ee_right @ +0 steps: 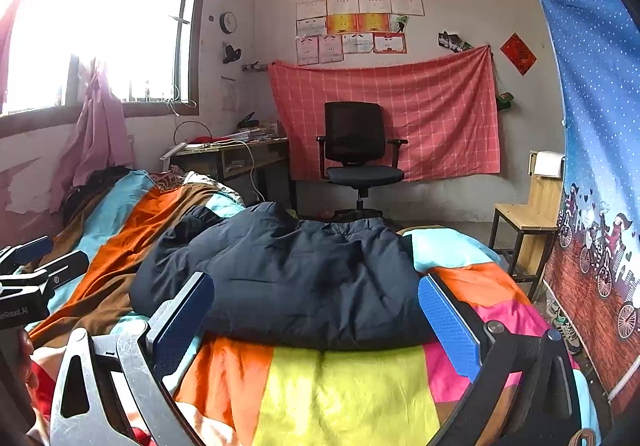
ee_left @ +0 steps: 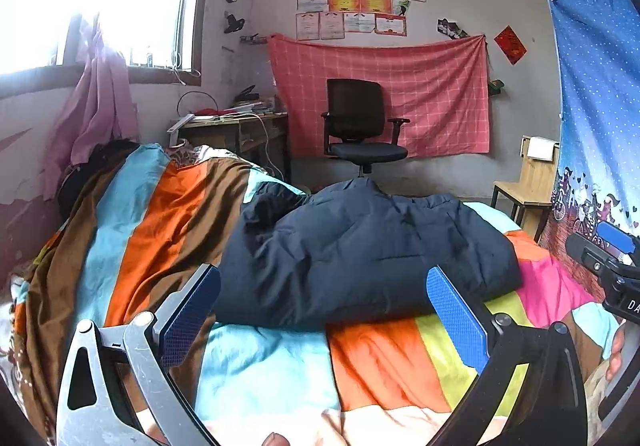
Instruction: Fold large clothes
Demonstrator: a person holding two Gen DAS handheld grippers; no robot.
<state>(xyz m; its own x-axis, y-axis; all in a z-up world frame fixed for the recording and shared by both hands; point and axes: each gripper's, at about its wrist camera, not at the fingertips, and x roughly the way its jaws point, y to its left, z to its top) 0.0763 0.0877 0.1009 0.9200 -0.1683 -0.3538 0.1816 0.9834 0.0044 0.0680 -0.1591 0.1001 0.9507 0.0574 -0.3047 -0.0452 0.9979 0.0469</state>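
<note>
While a folded navy padded jacket (ee_left: 360, 246) lies on the striped bed (ee_left: 260, 366), the left claw (ee_left: 324, 310) and right claw (ee_right: 316, 322) hover just before the jacket, both wide and empty.

Dark padded jacket (ee_right: 280, 278) apparently folded on striped bedspread (ee_right: 340, 386), right gripper (ee_right: 316, 322) spread

The left tool (ee_left: 323, 310) is spread wide, its two blue-padded fingers (ee_left: 456, 316) well apart with nothing between them, pointing forward and level. The right tool (ee_right: 316, 320) is spread just as wide and grips nothing, pointing the same way. Each shows at the edge of the other's view, the right tool (ee_left: 612, 258) to the left one's right, the left tool (ee_right: 36, 266) opposite.
</note>
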